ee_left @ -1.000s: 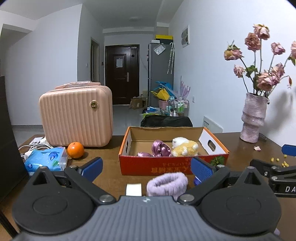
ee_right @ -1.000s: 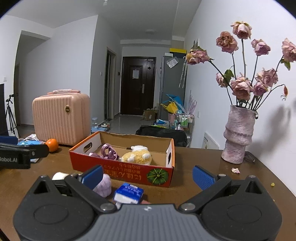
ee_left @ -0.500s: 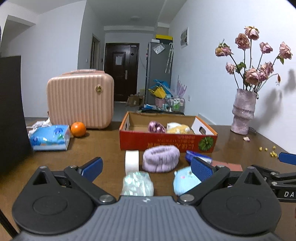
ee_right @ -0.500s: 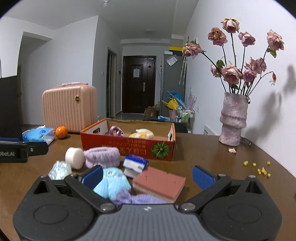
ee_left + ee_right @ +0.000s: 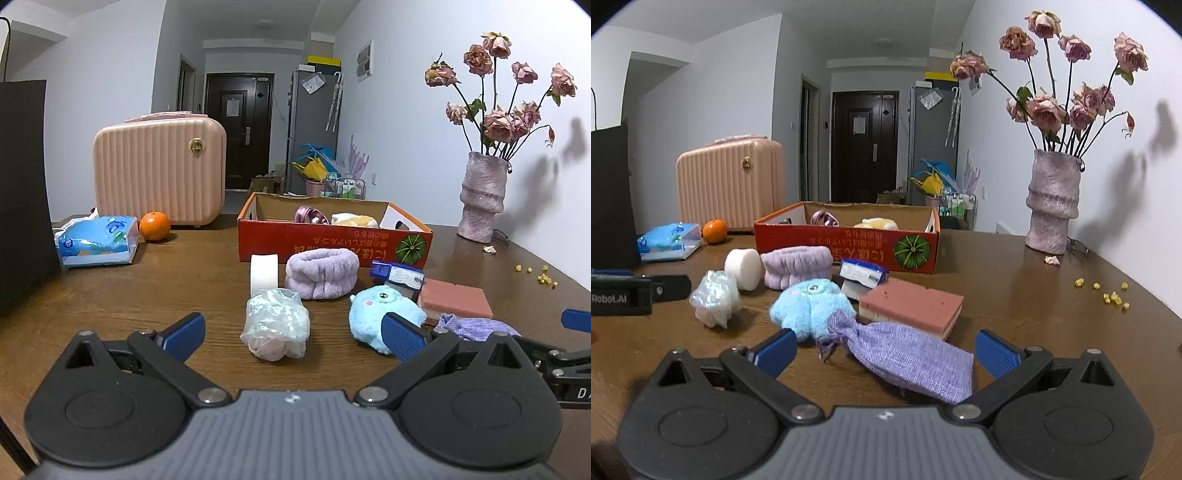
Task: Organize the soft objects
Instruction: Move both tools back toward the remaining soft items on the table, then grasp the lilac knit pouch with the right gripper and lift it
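Note:
An orange cardboard box (image 5: 332,245) (image 5: 849,245) stands mid-table with a purple scrunchie (image 5: 312,215) and a yellow plush (image 5: 354,220) inside. In front of it lie a lilac fluffy headband (image 5: 321,277) (image 5: 798,266), a blue plush toy (image 5: 384,314) (image 5: 810,306), a crinkly iridescent bag (image 5: 275,325) (image 5: 714,295), a purple knit pouch (image 5: 905,354) (image 5: 472,328) and a pink sponge (image 5: 912,306) (image 5: 456,297). My left gripper (image 5: 291,336) is open, low over the table just short of the bag. My right gripper (image 5: 886,350) is open, with the pouch lying between its fingers.
A white tape roll (image 5: 263,271) and a small blue box (image 5: 397,275) lie among the soft things. A pink suitcase (image 5: 160,171), an orange (image 5: 155,226) and a tissue pack (image 5: 98,240) are back left; a vase of roses (image 5: 482,197) back right. A black object (image 5: 22,184) stands far left.
Both grippers have pulled back from the box toward the table's near side, bringing the loose items in front of the box into view. Both stay open.

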A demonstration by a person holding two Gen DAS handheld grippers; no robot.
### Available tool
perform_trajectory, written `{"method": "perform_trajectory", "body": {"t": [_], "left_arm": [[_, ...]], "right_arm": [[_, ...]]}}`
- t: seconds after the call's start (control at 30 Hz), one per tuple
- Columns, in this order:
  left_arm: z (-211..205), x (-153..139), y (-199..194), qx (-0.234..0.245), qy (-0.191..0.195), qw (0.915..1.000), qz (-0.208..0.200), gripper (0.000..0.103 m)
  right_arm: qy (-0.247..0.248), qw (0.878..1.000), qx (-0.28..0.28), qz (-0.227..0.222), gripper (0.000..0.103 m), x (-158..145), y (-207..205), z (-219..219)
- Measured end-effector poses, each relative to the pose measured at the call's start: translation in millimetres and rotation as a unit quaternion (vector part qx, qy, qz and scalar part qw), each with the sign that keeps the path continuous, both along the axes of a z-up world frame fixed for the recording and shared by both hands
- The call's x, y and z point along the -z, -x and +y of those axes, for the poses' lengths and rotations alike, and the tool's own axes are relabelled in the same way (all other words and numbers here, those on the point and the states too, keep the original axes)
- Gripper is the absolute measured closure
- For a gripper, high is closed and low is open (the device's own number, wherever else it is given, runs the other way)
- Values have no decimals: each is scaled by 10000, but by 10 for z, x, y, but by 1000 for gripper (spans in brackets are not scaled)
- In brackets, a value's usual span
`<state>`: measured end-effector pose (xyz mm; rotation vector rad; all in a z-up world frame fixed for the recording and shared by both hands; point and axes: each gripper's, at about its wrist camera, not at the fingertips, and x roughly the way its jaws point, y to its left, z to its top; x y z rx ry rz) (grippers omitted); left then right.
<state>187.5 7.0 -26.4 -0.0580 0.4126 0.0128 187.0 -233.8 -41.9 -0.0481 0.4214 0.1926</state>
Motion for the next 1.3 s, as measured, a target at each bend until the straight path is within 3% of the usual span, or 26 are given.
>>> {"method": "perform_trajectory", "body": {"t": [0.3, 0.53, 0.9, 1.13, 1.3], "left_arm": [[-18, 30, -25, -12, -45, 9999, 89, 0], [-16, 62, -50, -20, -33, 9999, 166, 0], [-9, 96, -89, -37, -26, 9996, 262, 0], [-19, 105, -91, -47, -57, 9996, 275, 0], [-20, 104, -92, -48, -60, 9996, 279, 0]], "right_arm": [[141, 9998, 11, 104, 0, 33, -158, 22], [475, 9973, 10, 556, 0, 173, -609, 42], [265, 9933, -79, 1125, 1, 443, -982, -14], [273, 9929, -115, 1148, 10, 470, -995, -10], [228, 9935, -145, 1107, 27, 456, -976, -16]]}}
